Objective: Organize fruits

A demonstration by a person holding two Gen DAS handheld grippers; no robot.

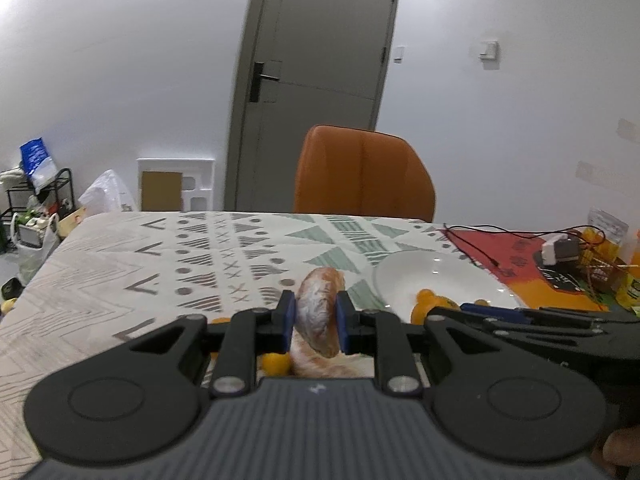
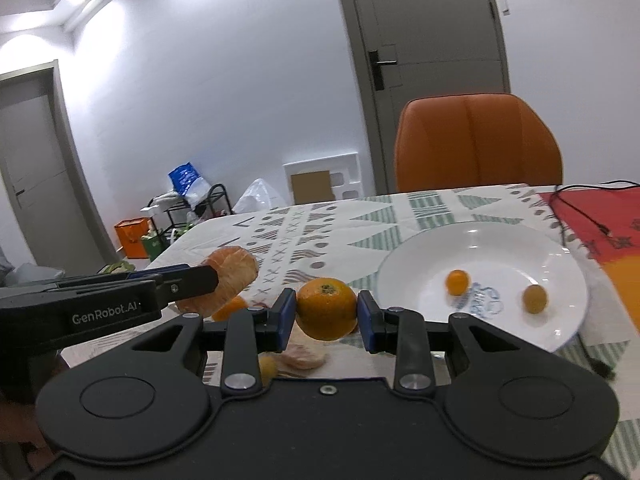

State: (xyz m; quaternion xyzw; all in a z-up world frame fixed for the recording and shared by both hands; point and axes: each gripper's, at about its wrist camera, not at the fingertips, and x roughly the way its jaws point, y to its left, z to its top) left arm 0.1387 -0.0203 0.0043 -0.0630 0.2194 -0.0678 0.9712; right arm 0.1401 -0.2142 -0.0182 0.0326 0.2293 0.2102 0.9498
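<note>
My left gripper (image 1: 316, 320) is shut on a peeled orange piece (image 1: 318, 312) and holds it above the table; it also shows in the right wrist view (image 2: 230, 280). My right gripper (image 2: 327, 312) is shut on a whole orange (image 2: 326, 307), just left of the white plate (image 2: 520, 320). The plate holds two kumquats (image 2: 457, 282) (image 2: 535, 298). More peeled pieces (image 2: 306, 354) and a small kumquat (image 2: 267, 366) lie on the cloth below the grippers. The plate also shows in the left wrist view (image 1: 440, 276), with my right gripper (image 1: 516, 316) beside it.
An orange chair (image 1: 362, 176) stands at the table's far edge. A black cable (image 1: 476, 248), a charger (image 1: 560, 250) and packets (image 1: 604, 264) lie on the red mat at the right. The patterned cloth (image 1: 160, 264) stretches to the left.
</note>
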